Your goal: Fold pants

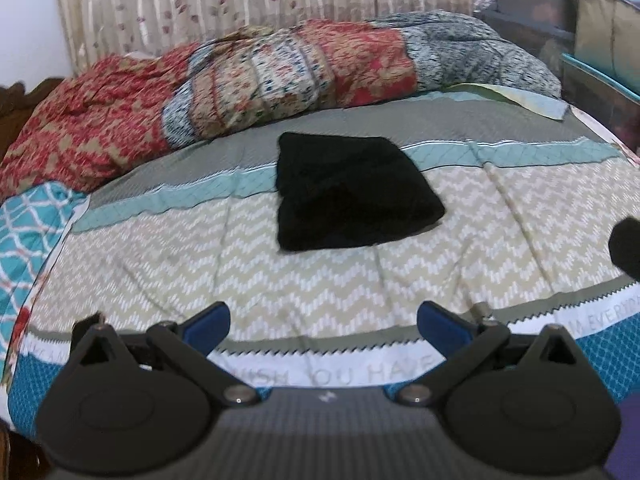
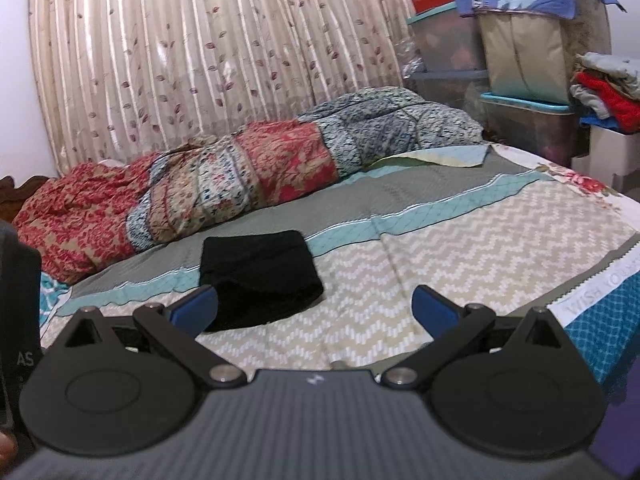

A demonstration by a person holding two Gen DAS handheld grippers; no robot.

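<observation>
The black pants (image 1: 352, 192) lie folded into a compact rectangle on the bed's chevron-patterned cover (image 1: 200, 264). They also show in the right wrist view (image 2: 256, 276). My left gripper (image 1: 322, 324) is open and empty, held back from the pants near the bed's front edge. My right gripper (image 2: 314, 306) is open and empty, with its left blue pad (image 2: 196, 308) overlapping the pants' near corner in the view. Whether it touches the cloth I cannot tell.
A rumpled red and blue patterned quilt (image 1: 240, 80) lies along the back of the bed, before a leaf-print curtain (image 2: 200, 60). Plastic storage bins (image 2: 528, 120) and stacked clothes (image 2: 608, 92) stand at the right. A teal-patterned cloth (image 1: 28, 232) lies at the left.
</observation>
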